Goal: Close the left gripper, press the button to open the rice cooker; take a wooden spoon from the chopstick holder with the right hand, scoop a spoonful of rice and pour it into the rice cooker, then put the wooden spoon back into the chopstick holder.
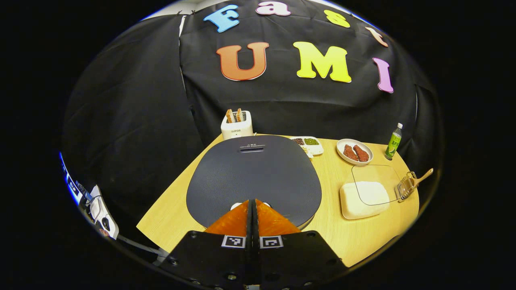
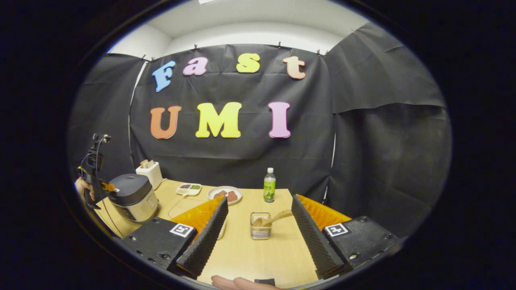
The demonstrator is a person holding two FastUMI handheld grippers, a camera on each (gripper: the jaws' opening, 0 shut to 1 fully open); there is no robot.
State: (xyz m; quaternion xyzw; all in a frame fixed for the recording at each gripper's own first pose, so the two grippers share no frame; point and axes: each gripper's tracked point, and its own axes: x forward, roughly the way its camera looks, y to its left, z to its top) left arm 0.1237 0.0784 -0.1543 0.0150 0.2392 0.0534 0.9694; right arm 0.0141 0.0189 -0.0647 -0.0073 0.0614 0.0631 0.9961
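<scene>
We rest the left gripper [image 1: 253,209], fingers pressed together, at the cooker [image 1: 254,179] button; right fingers [image 2: 209,231] spread, facing the light, stiff spoon [image 2: 274,218] in its holder [image 2: 260,231] — pinch the handle.

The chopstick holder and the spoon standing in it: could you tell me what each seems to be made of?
The chopstick holder looks like thin metal wire mesh with a shiny finish, since you can see through its sides. The spoon looks like pale, matte, unpainted wood, judging by its even tan colour.
</scene>
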